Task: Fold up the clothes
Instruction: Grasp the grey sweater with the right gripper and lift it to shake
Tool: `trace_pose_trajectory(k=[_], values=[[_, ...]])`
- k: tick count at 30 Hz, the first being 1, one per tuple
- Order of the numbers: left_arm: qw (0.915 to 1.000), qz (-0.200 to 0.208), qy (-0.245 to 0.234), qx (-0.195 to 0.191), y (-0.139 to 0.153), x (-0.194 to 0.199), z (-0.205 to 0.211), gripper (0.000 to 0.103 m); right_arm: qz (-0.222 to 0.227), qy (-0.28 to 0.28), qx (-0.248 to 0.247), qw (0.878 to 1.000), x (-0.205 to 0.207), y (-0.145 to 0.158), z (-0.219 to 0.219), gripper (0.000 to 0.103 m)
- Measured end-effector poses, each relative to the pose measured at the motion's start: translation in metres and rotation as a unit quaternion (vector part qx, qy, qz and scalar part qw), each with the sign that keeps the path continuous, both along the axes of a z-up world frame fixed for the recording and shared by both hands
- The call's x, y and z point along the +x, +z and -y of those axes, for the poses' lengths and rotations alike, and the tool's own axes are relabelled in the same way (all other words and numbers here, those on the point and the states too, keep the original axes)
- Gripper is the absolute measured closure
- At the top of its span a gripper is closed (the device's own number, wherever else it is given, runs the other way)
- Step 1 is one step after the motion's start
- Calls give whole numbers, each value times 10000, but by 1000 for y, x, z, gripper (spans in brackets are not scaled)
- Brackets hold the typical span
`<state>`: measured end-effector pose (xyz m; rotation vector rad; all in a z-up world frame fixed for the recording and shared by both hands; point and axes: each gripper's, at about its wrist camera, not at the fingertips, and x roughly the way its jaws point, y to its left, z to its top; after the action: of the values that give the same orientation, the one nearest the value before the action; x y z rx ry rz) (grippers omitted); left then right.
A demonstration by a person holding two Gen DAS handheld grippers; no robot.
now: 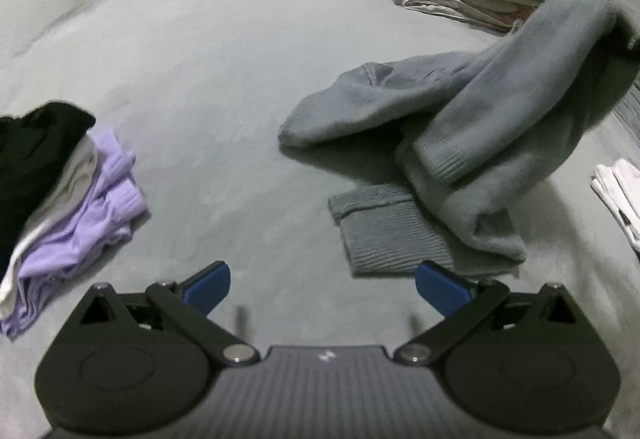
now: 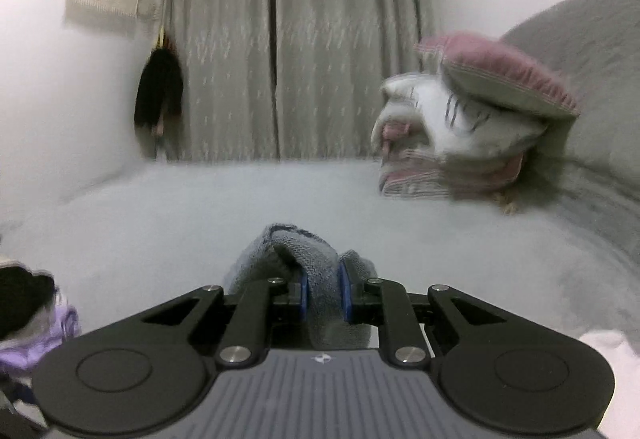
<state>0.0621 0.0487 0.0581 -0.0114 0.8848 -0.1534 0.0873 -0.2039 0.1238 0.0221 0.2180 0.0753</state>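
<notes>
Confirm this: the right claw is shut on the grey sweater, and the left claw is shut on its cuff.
Half right. The right claw is shut on the grey sweater. The left claw is open and holds nothing; the left wrist view shows its blue pads apart over the bed, with the cuff lying beyond them.

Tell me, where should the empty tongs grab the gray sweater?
Best guess: the ribbed cuff of the gray sweater, which lies flat on the bed just ahead of the open left tongs. Come down from above and in front, pinching its free edge. The right tongs already clamp another bunch of the sweater, holding that end up.
</notes>
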Motion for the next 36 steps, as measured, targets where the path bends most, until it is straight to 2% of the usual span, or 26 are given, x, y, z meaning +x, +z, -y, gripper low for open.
trace_pose_trajectory(k=[3, 7, 9, 11, 14, 15, 18, 20, 21, 22, 23, 27, 29, 30, 31, 33, 35, 36], values=[[10000, 60, -7, -30, 4, -1, 0, 0, 644, 109, 274, 9975, -25, 26, 10, 87], [9996, 243, -112, -70, 11, -3, 3, 0, 1677, 466, 726, 9821, -66, 56, 26, 87], [9992, 334, -199, -25, 13, -5, 7, 0, 2008, 511, 1067, 9725, -79, 63, 37, 87], [9987, 406, -307, 68, 12, -6, 12, 0, 2057, 273, 1340, 9690, -78, 60, 51, 87], [9976, 455, -438, 288, 7, -4, 20, 0, 1111, -508, 843, 9889, -46, 44, 59, 87], [9972, 455, -482, 356, 5, -4, 22, 0, 820, -674, 717, 9918, -36, 34, 62, 87], [9961, 415, -639, 454, 0, -3, 26, 0, 57, -539, 698, 9961, -15, 17, 67, 81], [9956, 406, -704, 465, -1, -4, 28, 0, -257, -400, 613, 9970, -8, 15, 64, 56], [9954, 402, -736, 470, -2, -4, 28, 0, -416, -351, 497, 9973, -2, 12, 60, 49], [9950, 391, -775, 486, -3, -4, 29, 0, -648, -257, 342, 9970, 4, 3, 55, 39], [9947, 377, -815, 506, -4, -4, 29, 0, -904, -140, 173, 9957, 10, -10, 49, 33], [9935, 348, -920, 572, -7, -7, 29, 0, -1901, 508, -765, 9775, 29, -45, 20, 29], [9927, 360, -975, 607, -10, -8, 29, 0, -2110, 399, -1312, 9678, 28, -62, 7, 29], [9920, 367, -1026, 633, -11, -9, 30, 0, -2129, 228, -1426, 9664, 27, -66, 6, 30], [9911, 388, -1090, 664, -11, -10, 31, 0, -2137, 50, -1488, 9655, 29, -68, 6, 30], [9895, 444, -1179, 704, -10, -13, 31, 0, -2280, -2, -1185, 9664, 32, -66, 19, 46], [9887, 461, -1226, 727, -10, -15, 30, 0, -2431, -20, -914, 9657, 31, -66, 31, 92], [9889, 440, -1217, 728, -10, -14, 30, 0, -2494, -52, -891, 9643, 28, -69, 34, 94]])
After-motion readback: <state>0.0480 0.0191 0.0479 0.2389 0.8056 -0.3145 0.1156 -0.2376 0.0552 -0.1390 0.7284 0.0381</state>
